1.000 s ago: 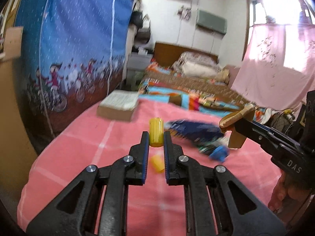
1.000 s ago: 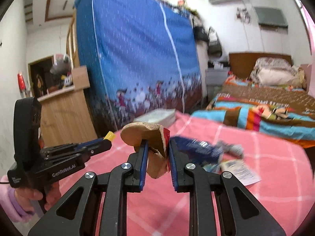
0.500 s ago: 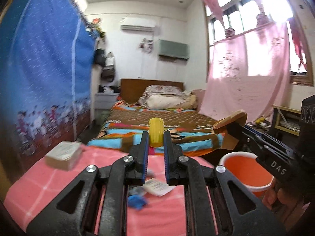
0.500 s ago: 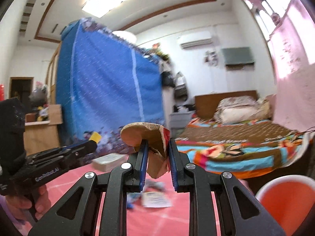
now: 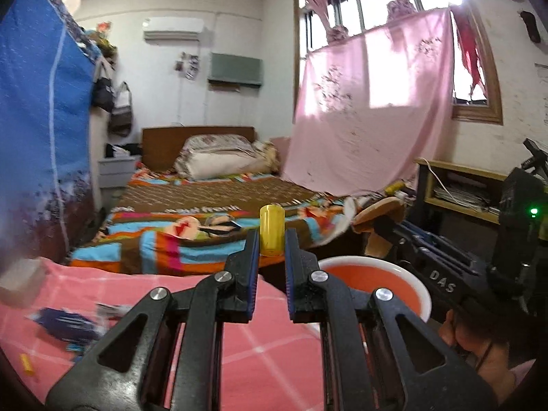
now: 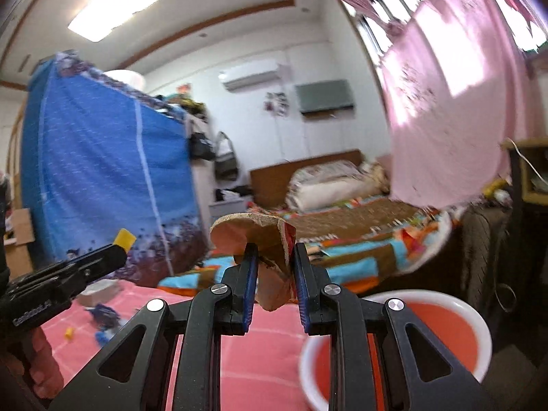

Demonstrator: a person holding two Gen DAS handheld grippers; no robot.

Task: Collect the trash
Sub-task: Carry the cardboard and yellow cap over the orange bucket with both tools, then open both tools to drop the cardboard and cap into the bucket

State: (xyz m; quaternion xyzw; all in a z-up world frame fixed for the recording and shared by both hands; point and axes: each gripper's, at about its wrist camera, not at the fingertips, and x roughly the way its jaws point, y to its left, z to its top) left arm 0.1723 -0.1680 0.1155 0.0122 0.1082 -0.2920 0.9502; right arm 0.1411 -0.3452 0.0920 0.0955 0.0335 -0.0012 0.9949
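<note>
My left gripper (image 5: 269,243) is shut on a small yellow cylinder (image 5: 271,229), held in the air above the pink bed's edge. My right gripper (image 6: 273,257) is shut on a torn piece of brown cardboard (image 6: 260,239). An orange bin with a white rim (image 5: 387,282) stands on the floor just right of the left gripper and below the right one (image 6: 441,328). The right gripper with its cardboard shows in the left wrist view (image 5: 380,210), over the bin's far side. More trash lies on the pink bedspread: a blue wrapper (image 5: 68,322) and a small yellow piece (image 5: 25,364).
The pink checked bedspread (image 5: 267,352) fills the foreground. A second bed with a striped blanket (image 5: 205,219) lies beyond. A blue wardrobe (image 5: 37,130) stands at left, a pink curtain (image 5: 373,120) and a shelf (image 5: 459,191) at right. A flat box (image 5: 20,281) lies on the bedspread.
Both grippers have swung right, away from the trash on the pink bed, carrying their items. The orange bin now sits close below and between them.
</note>
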